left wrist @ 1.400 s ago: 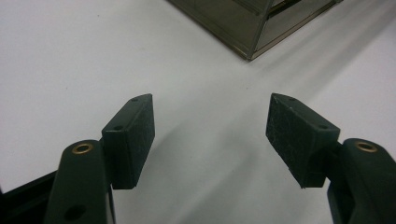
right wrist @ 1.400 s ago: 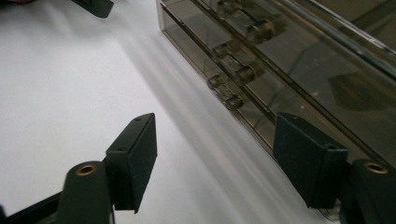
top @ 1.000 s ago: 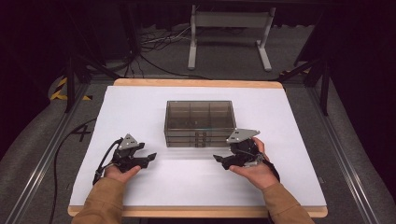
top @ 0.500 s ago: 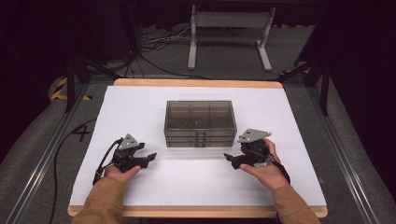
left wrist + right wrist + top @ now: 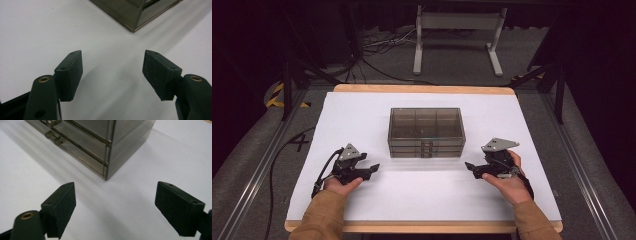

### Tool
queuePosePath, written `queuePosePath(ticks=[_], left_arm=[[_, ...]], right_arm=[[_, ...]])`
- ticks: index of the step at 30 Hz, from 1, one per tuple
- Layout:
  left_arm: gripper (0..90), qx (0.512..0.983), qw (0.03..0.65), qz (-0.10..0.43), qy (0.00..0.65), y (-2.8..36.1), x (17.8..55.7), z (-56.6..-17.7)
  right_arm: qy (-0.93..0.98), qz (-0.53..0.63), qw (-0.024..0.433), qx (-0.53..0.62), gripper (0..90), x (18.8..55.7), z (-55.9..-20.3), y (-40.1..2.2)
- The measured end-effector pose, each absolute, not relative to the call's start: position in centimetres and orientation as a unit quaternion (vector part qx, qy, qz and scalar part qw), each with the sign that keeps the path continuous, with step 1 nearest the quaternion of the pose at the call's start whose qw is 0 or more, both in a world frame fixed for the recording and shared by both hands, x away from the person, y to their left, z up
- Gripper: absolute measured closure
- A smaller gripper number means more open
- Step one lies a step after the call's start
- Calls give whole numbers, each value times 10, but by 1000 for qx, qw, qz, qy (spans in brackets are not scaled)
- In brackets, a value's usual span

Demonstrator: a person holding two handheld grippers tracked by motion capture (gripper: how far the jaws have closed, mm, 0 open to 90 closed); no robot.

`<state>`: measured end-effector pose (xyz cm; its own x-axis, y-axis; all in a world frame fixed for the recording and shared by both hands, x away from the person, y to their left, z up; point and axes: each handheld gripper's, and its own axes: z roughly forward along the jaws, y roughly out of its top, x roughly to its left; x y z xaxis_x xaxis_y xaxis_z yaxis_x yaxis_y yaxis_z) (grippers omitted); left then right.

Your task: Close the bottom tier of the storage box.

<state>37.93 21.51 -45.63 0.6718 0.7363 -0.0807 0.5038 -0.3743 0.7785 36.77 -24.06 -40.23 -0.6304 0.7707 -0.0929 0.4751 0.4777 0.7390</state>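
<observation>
A white table top (image 5: pixel 422 200) on a grey workshop floor, seen from my remote station. Low in the frame, my left gripper (image 5: pixel 373 169) and right gripper (image 5: pixel 468 165) rest on the sheet, each with jaws spread wide and holding nothing. Just above and between them, at frame centre, stands the smoky plastic drawer box (image 5: pixel 426 131), its long side running left to right, its latched front facing me. The right gripper looks slightly nearer a front corner. What the drawers hold is lost behind tinted plastic; beyond the table, a metal stand (image 5: pixel 458 22) and cables fade into dark.
</observation>
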Motion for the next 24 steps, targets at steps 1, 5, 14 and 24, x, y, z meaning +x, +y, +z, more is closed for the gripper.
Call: queuePosePath(ticks=[1,5,14,24], left_arm=[[335,817,411,142,380,215,379,-456],[334,817,411,142,380,215,379,-456],[334,817,410,142,380,215,379,-456],[334,817,410,142,380,215,379,-456]], right_arm=[[831,348,212,379,178,368,-404,-243],[826,346,212,391,177,369,-409,-252],[816,342,211,416,179,369,-421,-269],[805,347,207,435,184,368,-434,-277]])
